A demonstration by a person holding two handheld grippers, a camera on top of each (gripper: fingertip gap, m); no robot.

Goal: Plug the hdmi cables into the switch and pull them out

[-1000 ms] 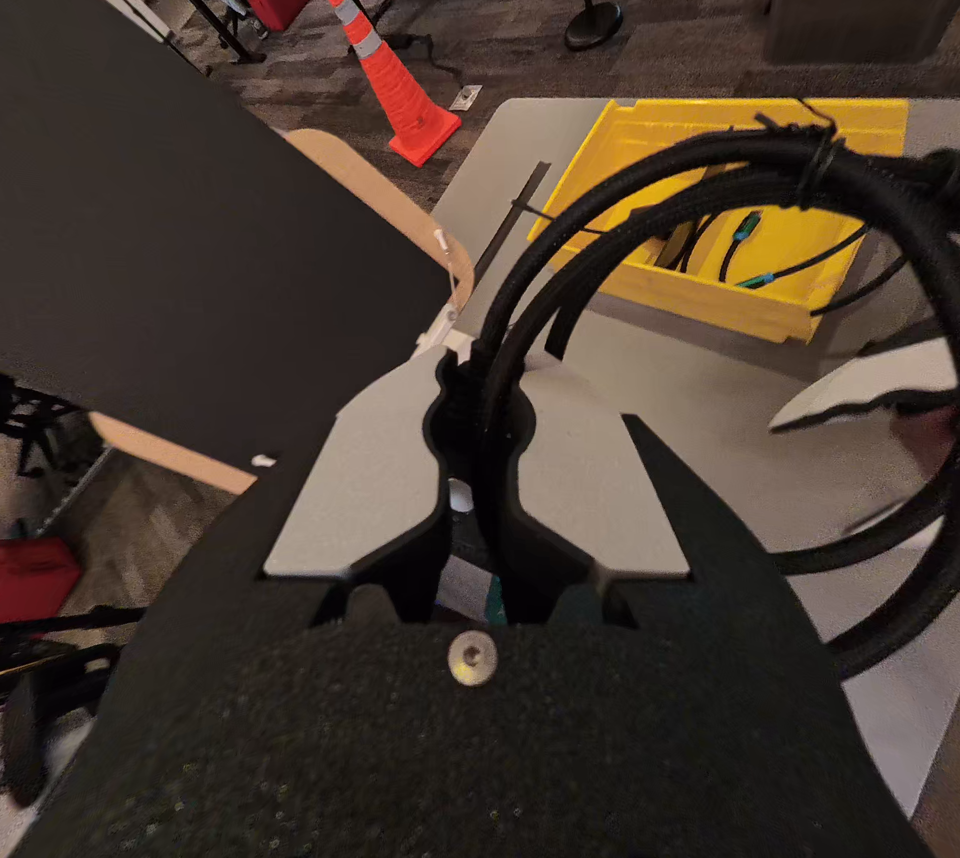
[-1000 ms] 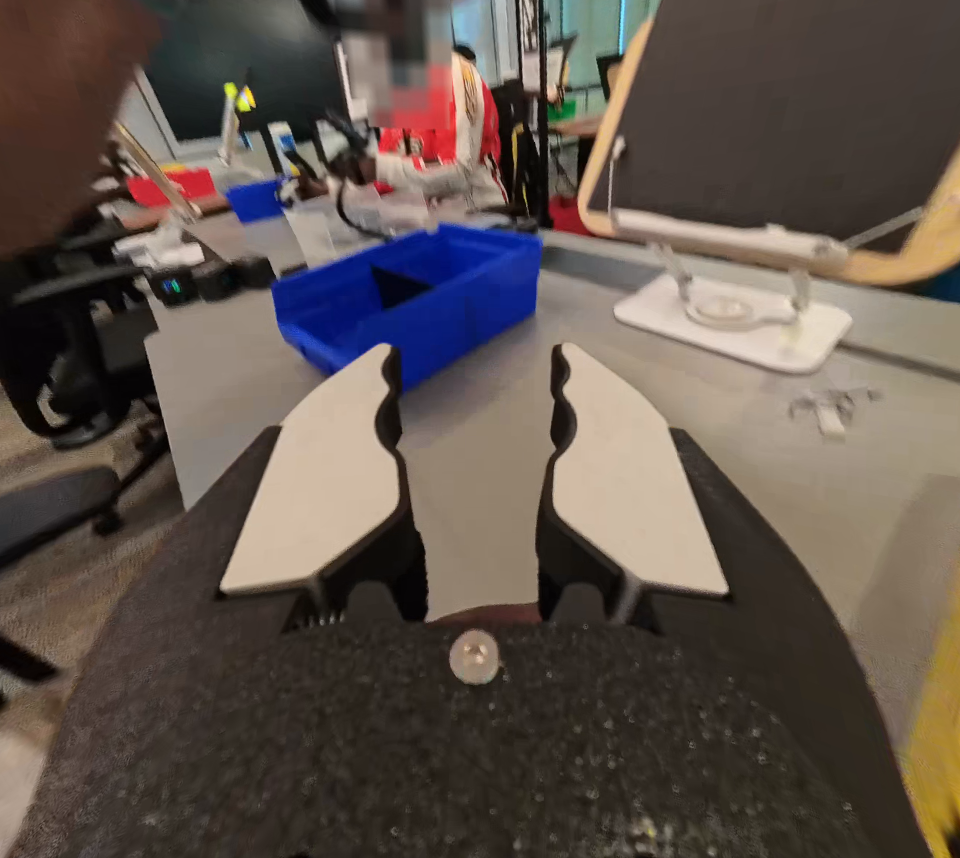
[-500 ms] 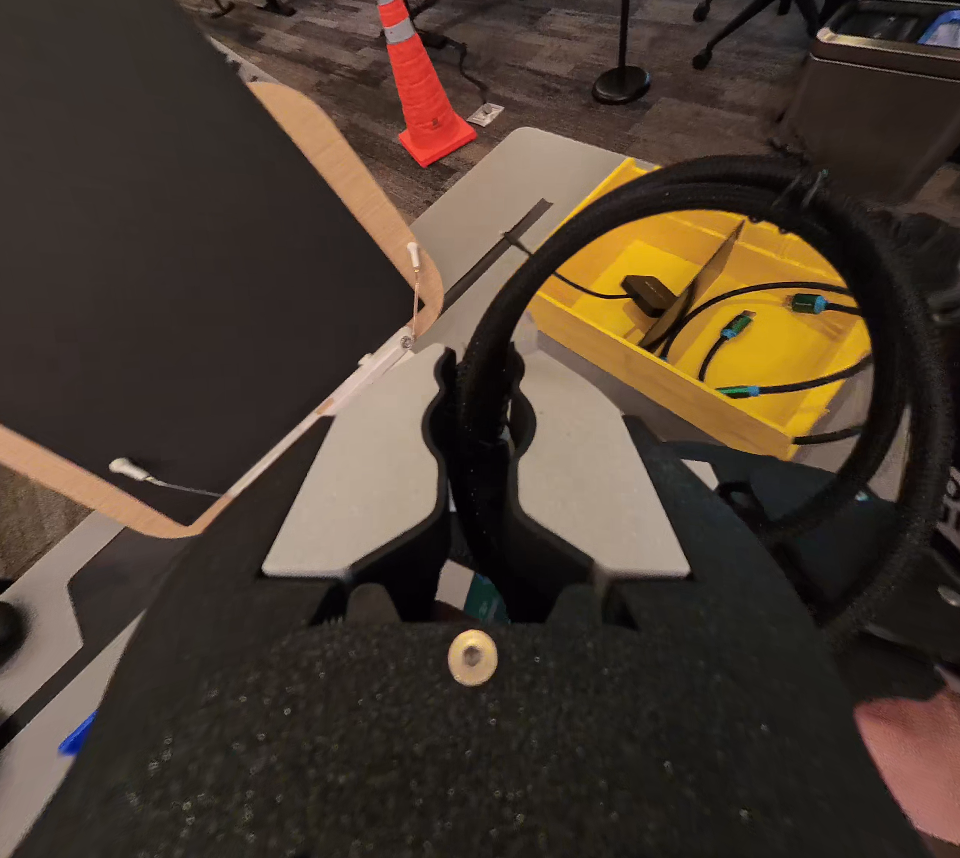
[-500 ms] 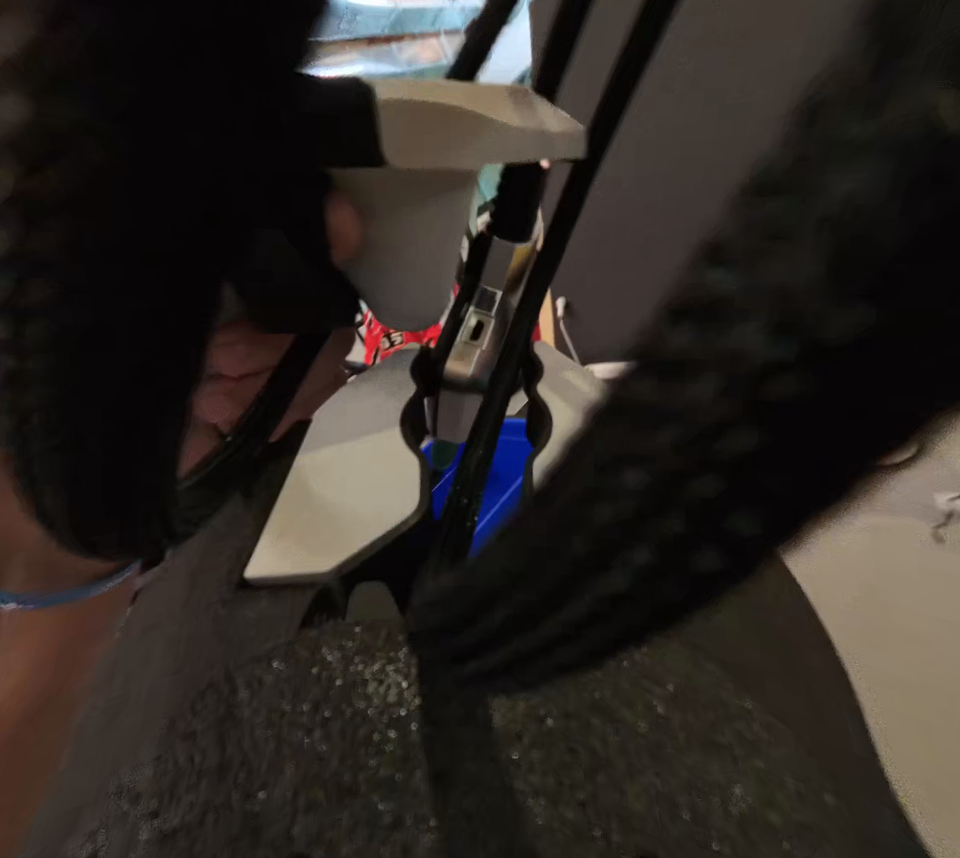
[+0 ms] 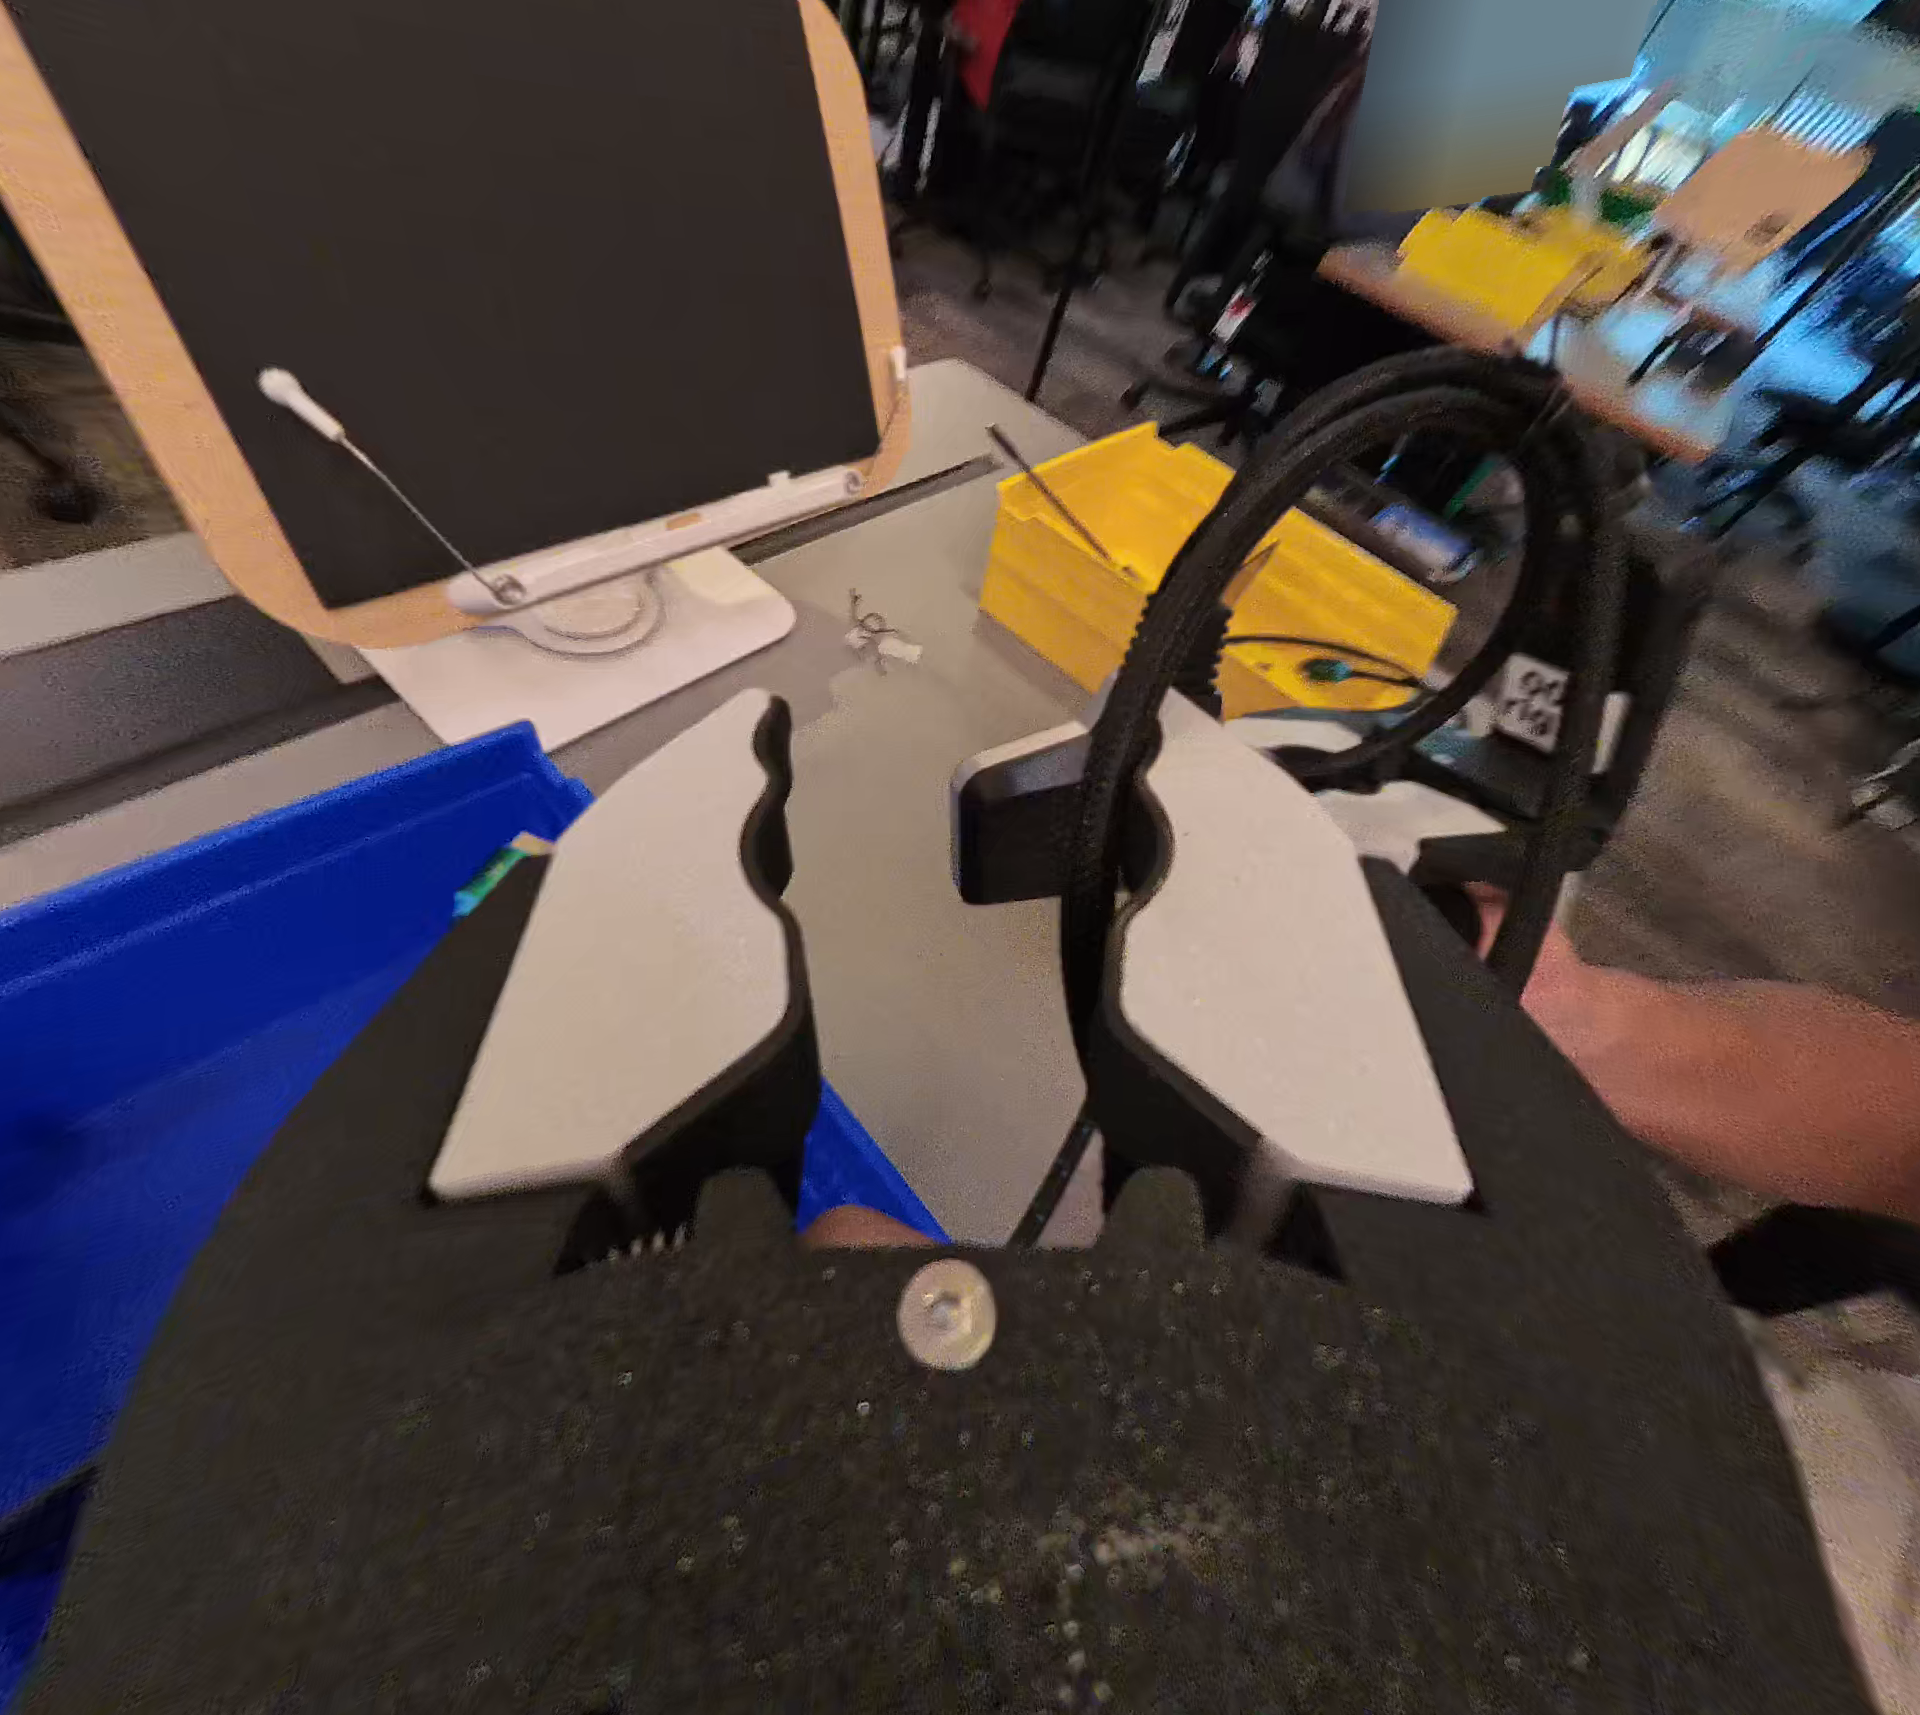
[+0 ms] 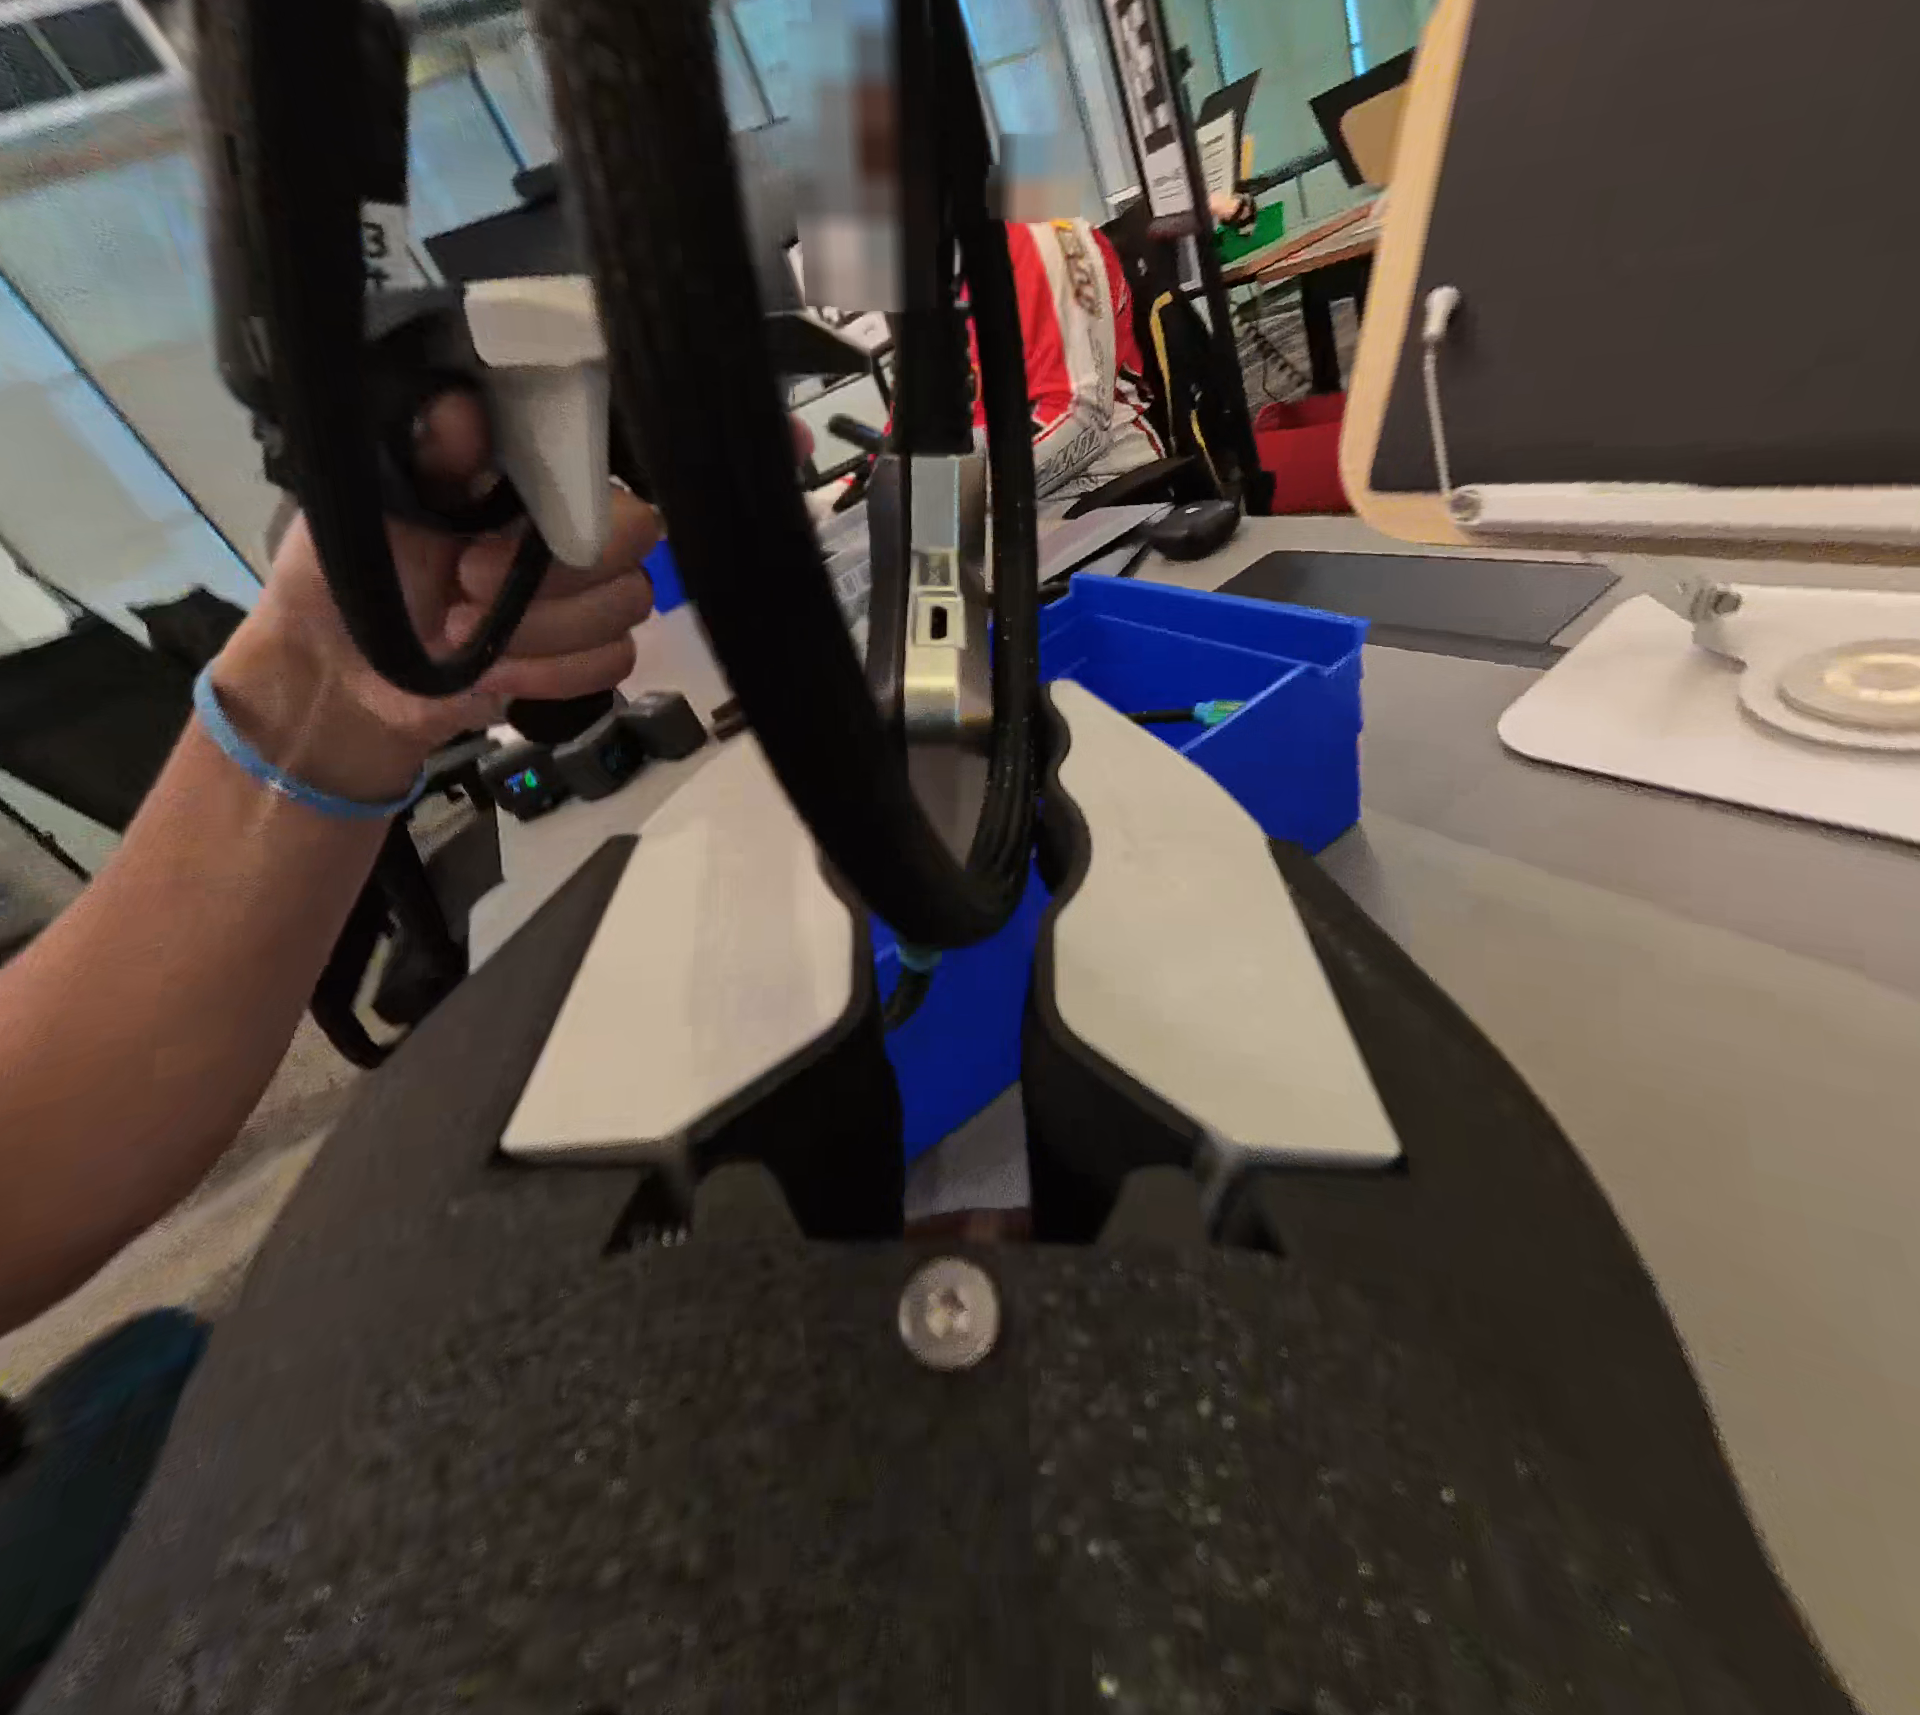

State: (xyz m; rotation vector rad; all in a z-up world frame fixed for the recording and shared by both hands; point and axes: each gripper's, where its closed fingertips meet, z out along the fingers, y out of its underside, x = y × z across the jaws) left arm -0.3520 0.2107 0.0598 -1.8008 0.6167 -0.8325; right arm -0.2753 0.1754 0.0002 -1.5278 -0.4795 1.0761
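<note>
Two grippers meet at one coiled cable (image 5: 1434,366) above the desk (image 5: 914,990): the left gripper (image 5: 961,720) gapes wide, loop brushing one finger, while the right gripper (image 6: 904,730), nearly closed around the coil, should firm its hold before the left backs away.

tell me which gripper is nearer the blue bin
Left. The left gripper hangs right beside the blue bin, over its near corner. The right gripper points at the bin from farther back.
</note>
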